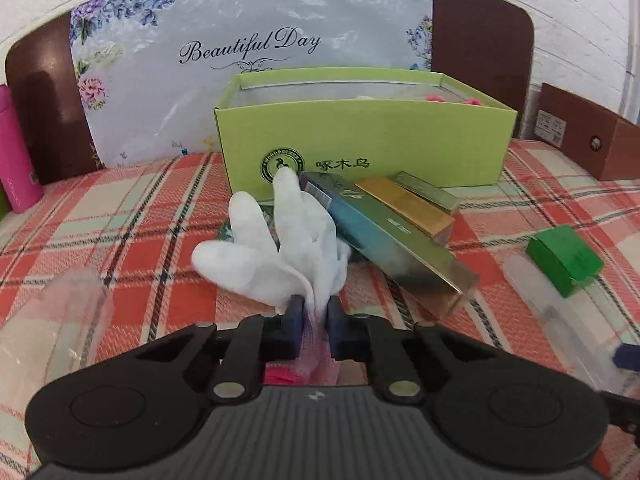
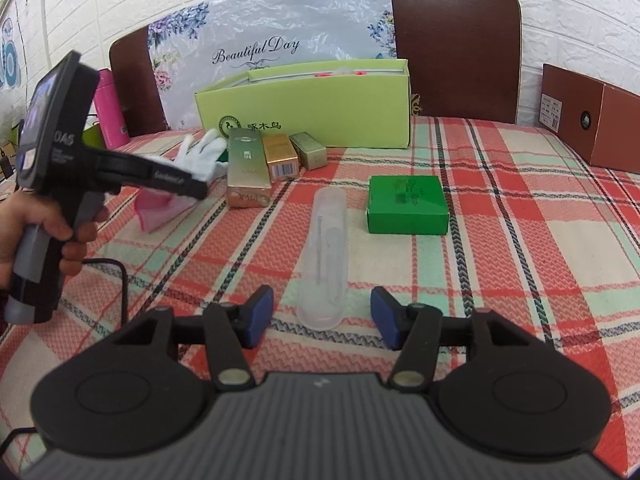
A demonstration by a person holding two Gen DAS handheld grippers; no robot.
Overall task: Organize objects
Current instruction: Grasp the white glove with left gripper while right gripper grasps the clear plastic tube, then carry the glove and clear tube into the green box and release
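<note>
1. We are closing our left gripper (image 1: 313, 306) on the cuff of a white glove (image 1: 276, 248); the blue pads are pinching the fabric between them, and the glove's fingers are fanning out ahead of the jaws.
2. The glove is lying on the plaid tablecloth (image 2: 500, 208), just in front of the open light-green box (image 1: 360, 140) and touching the near end of a long teal-and-gold carton (image 1: 392, 248).
3. Something pink (image 1: 280, 374) is showing under the left jaws; in the right wrist view it is looking like a pink cloth (image 2: 160, 208) beneath the glove, though we cannot tell for sure.
4. Beside the long carton, a gold carton (image 2: 282, 156) and a smaller olive one (image 2: 308, 150) are sitting side by side, all three close to the light-green box.
5. We are holding our right gripper (image 2: 322, 316) with its jaws apart and gripping nothing; the near end of a clear plastic tube (image 2: 324, 256) is lying between the blue pads, which are not touching it.
6. A dark green flat box (image 2: 408, 204) is resting just right of the tube.
7. A hand (image 2: 36, 232) is gripping the left tool's handle at the left edge of the right wrist view.
</note>
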